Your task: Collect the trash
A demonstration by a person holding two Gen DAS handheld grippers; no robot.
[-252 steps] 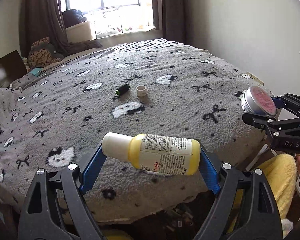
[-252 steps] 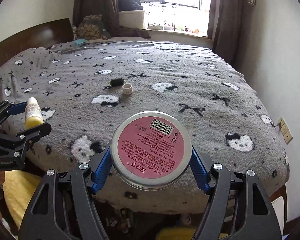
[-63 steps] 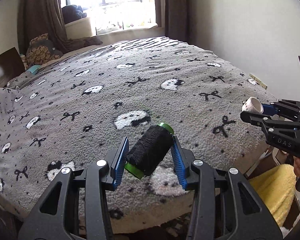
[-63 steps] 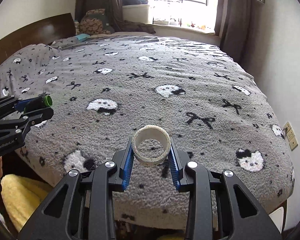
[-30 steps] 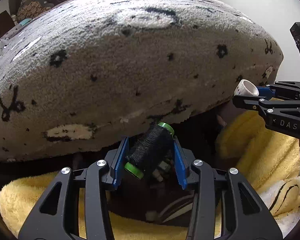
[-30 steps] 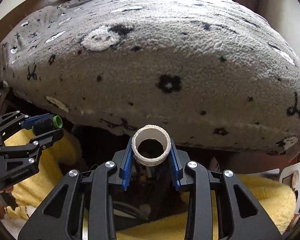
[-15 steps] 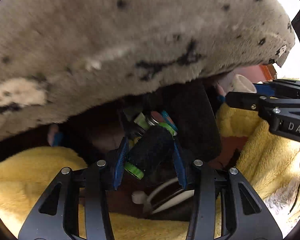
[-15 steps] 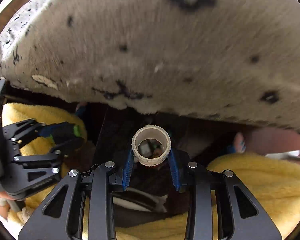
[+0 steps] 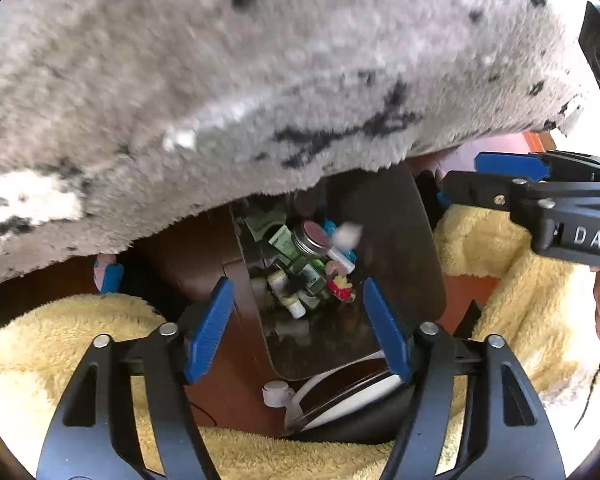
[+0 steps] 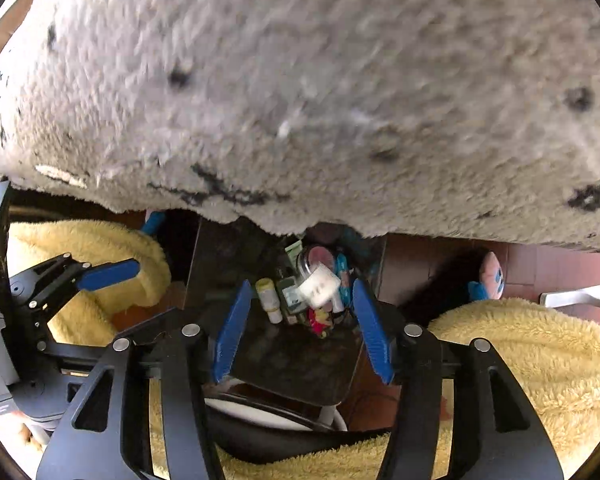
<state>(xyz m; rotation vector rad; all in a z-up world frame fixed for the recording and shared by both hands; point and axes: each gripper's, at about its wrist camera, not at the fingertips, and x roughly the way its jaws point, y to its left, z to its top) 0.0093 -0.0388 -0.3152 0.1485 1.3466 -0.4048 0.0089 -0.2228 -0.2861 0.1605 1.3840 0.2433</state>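
- The blanket (image 9: 260, 80) of the bed fills the view above both grippers; its bare top is out of sight from here, so whether more trash lies on it cannot be told.
- The bin (image 9: 420, 260), dark and open, sits right below both grippers, between yellow fleece (image 9: 52, 344) on either side.
- Inside the bin lies a heap of trash (image 9: 300, 276): small bottles, a round tin, green and red bits. So a good part of the collecting looks done.
- The left gripper (image 9: 298, 324) points steeply down over the bin with its jaws opening and nothing between the blue pads; the heap shows through the gap.
- The right gripper (image 10: 298, 324) hangs just beside it, also over the bin, jaws opening, no pad touching anything.
- A white ring (image 10: 319, 285), blurred, is in mid-air just beyond the right gripper's tips, above the heap; I judge it is dropping into the bin. The same ring (image 9: 347, 236) shows in the left view.
- Left to do, as I judge: raise both grippers and check the bed for leftovers.
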